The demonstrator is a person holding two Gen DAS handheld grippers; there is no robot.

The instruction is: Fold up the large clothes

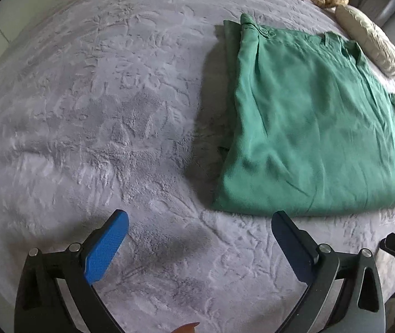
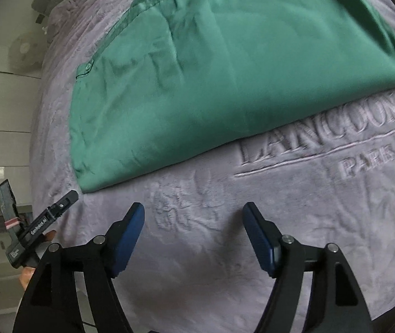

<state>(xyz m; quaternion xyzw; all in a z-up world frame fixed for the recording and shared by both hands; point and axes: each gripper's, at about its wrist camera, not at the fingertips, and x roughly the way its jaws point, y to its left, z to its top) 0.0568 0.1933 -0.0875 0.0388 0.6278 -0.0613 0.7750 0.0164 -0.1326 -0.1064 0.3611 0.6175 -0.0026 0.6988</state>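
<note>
Left wrist view: left gripper [image 1: 198,222] jaws spread wide, nothing between the blue pads [image 1: 106,249], hanging over bare grey plush blanket [image 1: 100,111]. Green garment [image 1: 313,122] lies folded into a rough rectangle on the blanket, ahead and to the right of the pads, near the blanket's right edge; its near hem sits just beyond the right pad's tip, apart from it. A button shows at the garment's far corner. Cream-coloured bundle [image 1: 369,38] lies by the far right edge, just beside the garment's far side.

Right wrist view: right gripper [image 2: 194,216] jaws spread, empty, over the blanket [image 2: 197,249]. Garment [image 2: 211,69] lies flat ahead, filling the upper half, not touching the pads. Embossed lettering [image 2: 336,144] in the blanket runs along the garment's near right side. The left gripper [image 2: 58,205] shows in part at the blanket's left edge.
</note>
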